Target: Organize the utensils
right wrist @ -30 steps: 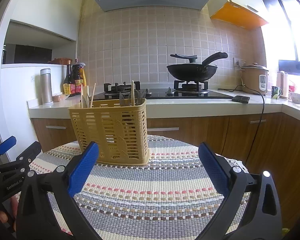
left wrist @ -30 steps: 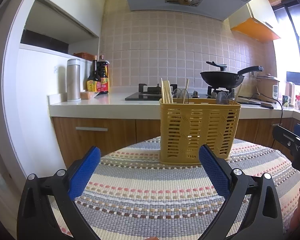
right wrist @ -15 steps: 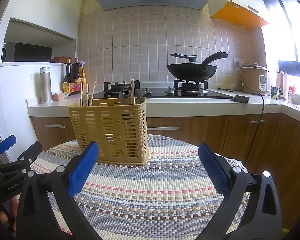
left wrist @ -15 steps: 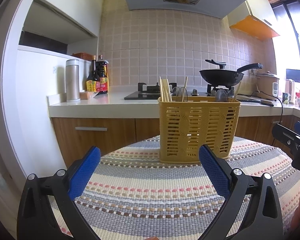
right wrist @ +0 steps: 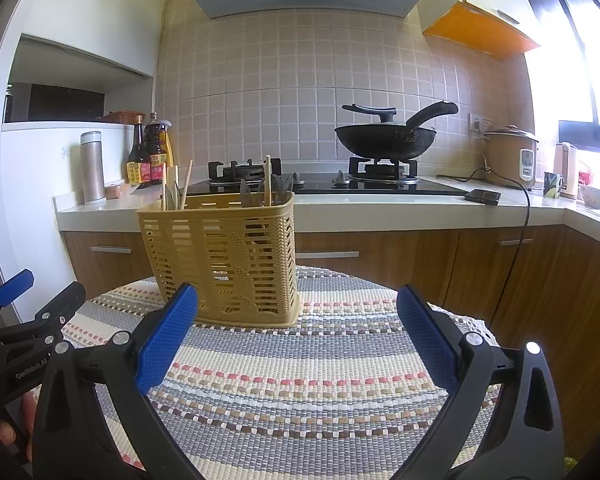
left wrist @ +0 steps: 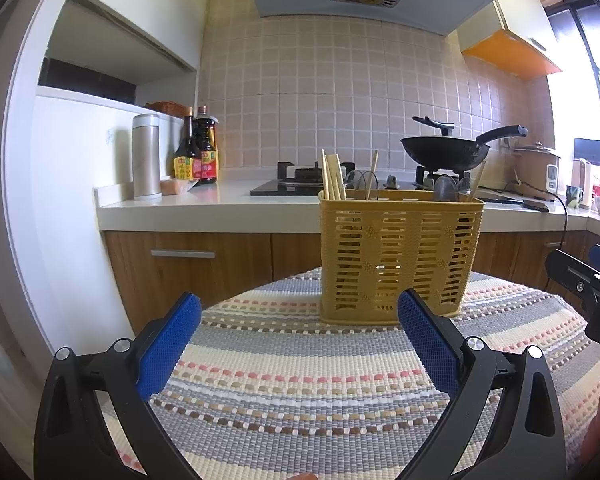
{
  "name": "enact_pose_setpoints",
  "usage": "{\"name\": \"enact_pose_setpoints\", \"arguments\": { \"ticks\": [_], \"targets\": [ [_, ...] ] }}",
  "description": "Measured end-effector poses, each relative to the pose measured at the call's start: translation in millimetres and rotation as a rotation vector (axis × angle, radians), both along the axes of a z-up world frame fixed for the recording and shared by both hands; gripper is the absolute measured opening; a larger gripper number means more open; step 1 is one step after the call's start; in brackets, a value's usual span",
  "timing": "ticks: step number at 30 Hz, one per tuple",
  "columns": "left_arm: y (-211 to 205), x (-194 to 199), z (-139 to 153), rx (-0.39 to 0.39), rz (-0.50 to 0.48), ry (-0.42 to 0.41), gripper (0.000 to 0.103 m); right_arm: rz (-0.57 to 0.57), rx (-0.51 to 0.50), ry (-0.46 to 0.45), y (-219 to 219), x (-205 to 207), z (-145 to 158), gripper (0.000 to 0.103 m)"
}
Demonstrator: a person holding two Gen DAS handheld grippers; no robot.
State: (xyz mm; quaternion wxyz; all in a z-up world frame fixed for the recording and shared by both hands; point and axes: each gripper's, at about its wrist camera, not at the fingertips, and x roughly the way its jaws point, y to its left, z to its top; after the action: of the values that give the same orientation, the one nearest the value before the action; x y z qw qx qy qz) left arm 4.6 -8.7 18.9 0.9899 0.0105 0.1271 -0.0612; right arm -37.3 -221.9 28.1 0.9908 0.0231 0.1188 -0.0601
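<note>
Woven in grey, cream and pink stripes, the round table mat [left wrist: 300, 380] takes up the foreground and lies bare apart from one thing: a yellow slatted utensil basket [left wrist: 398, 256] standing upright near its far edge, in front of the kitchen counter [left wrist: 204, 204]. Chopsticks [left wrist: 332, 178] and spoons [left wrist: 444, 190] already stand in it, handles down, so the sorting looks finished or nearly so. Both tools hang back over the near side, probably to keep clear of the basket. The left gripper [left wrist: 300, 322] has its blue pads wide apart and empty; the right gripper [right wrist: 298, 316] is spread the same, holding nothing. Open mat lies between them and the basket.
</note>
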Motion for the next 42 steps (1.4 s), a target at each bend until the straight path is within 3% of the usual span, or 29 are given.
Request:
{"name": "enact_pose_setpoints", "arguments": {
  "ticks": [12,42],
  "targets": [
    [-1.0,1.0,-0.1,0.006,0.007,0.005,0.095,0.005,0.039,0.013,-7.8,2.1,0.4,0.095],
    [0.3,2.8,-1.5,0.015,0.019,0.015,0.095,0.003,0.025,0.016,-6.1,1.5,-1.7,0.095]
  ]
}}
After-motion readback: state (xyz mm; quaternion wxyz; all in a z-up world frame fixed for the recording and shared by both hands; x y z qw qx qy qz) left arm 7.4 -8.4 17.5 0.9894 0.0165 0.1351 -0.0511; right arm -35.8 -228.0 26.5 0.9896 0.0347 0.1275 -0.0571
